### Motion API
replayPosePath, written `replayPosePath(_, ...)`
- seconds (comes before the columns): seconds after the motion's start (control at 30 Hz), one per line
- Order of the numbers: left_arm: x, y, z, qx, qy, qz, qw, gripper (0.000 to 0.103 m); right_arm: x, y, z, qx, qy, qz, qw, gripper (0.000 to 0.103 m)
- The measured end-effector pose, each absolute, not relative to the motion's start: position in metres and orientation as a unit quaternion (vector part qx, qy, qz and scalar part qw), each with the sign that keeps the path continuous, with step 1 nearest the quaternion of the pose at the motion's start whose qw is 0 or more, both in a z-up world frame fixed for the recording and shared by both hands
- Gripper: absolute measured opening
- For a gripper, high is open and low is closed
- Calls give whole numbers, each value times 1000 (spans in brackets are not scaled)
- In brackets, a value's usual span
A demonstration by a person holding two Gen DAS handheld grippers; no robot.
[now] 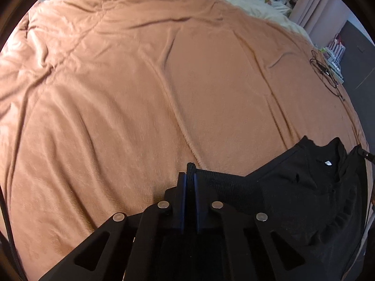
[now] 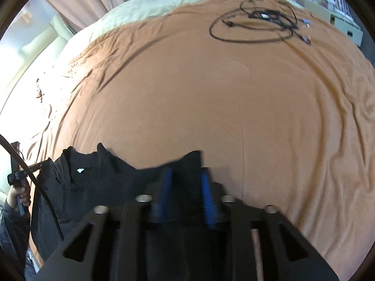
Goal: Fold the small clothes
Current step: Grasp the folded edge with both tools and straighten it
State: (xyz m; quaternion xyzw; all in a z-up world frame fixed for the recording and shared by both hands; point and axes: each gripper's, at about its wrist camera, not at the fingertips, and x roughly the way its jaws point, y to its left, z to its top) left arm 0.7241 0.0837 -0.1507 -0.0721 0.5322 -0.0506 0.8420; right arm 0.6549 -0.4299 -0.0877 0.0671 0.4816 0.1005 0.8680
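The left gripper [image 1: 190,175] pinches the black garment [image 1: 304,187] over the bed [image 1: 140,93]; the right gripper's [image 2: 185,173] jaws stand released around it

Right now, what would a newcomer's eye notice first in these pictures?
The wide orange blanket fills both views. A black garment hangs near its front edge, pinched by the left hand-held gripper; the right hand-held gripper straddles another corner. Black cables coil far back.

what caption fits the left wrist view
Left gripper shut on a black garment above an orange blanket.
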Motion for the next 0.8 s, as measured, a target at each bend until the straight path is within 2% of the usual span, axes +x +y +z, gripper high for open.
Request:
replayPosePath(0.03,721,83,-145,-63,524,-50,848,4,653,-429,-85,59,474,98,873,3)
replayPosePath(0.4,693,110,-88,-75,456,-18,887,4,594,-427,-39,52,402,64,912,0)
replayPosePath(0.6,700,108,-93,-70,459,-16,885,4,590,-424,-41,53,398,52,914,0)
replayPosePath(0.8,722,102,-130,-68,499,-9,864,4,611,-420,-62,39,421,34,906,1)
